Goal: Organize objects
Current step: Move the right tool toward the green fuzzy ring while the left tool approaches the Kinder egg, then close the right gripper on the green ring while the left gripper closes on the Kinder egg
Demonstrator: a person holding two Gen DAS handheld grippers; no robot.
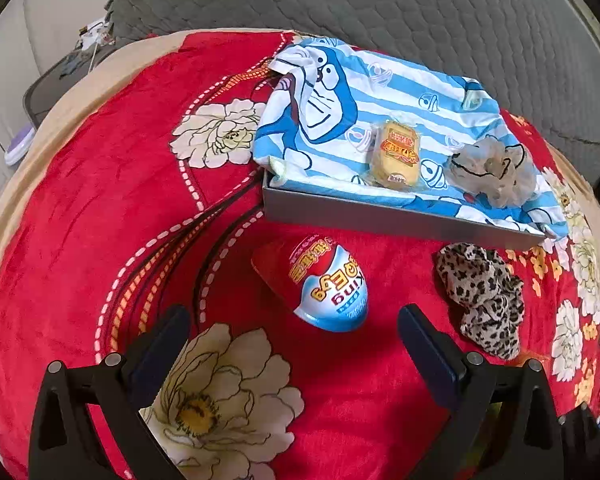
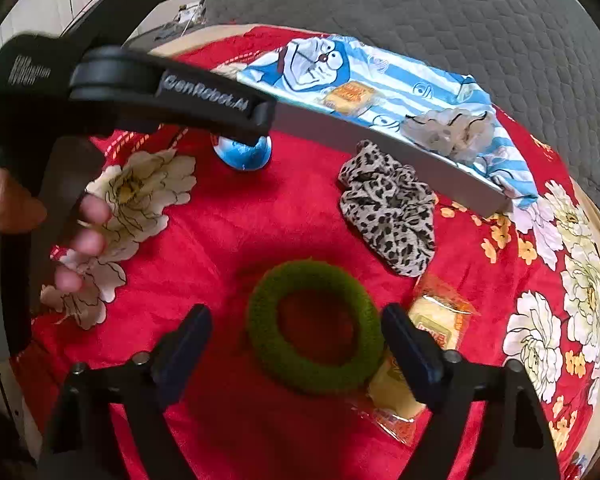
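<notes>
Left wrist view: on a red flowered blanket (image 1: 80, 216), a foil-wrapped chocolate egg (image 1: 314, 282) lies just ahead of the left gripper (image 1: 294, 334), whose fingers stand wide apart with nothing between them and touch nothing. Behind the egg sits a shallow grey box (image 1: 380, 216) lined with a blue-and-white striped cartoon cloth (image 1: 384, 100); a wrapped yellow snack (image 1: 396, 156) and a pale grey scrunchie (image 1: 490, 172) rest inside. To the right, in front of the box, a leopard-print scrunchie (image 1: 486, 294) lies on the blanket, apart from the egg.

Right wrist view: at left, a person's hand (image 2: 28, 216) holds the other gripper's black body, which crosses the frame and hides most of the egg (image 2: 244, 156). The right gripper (image 2: 296, 330) straddles a green knitted hair ring (image 2: 314, 334) lying flat on the blanket; the left finger stands clear of the ring, and whether the right finger touches it cannot be told. Two wrapped snacks (image 2: 440, 316) lie just beside and partly under the right finger. The leopard-print scrunchie (image 2: 388, 216) sits beyond, against the box wall (image 2: 420, 160).
</notes>
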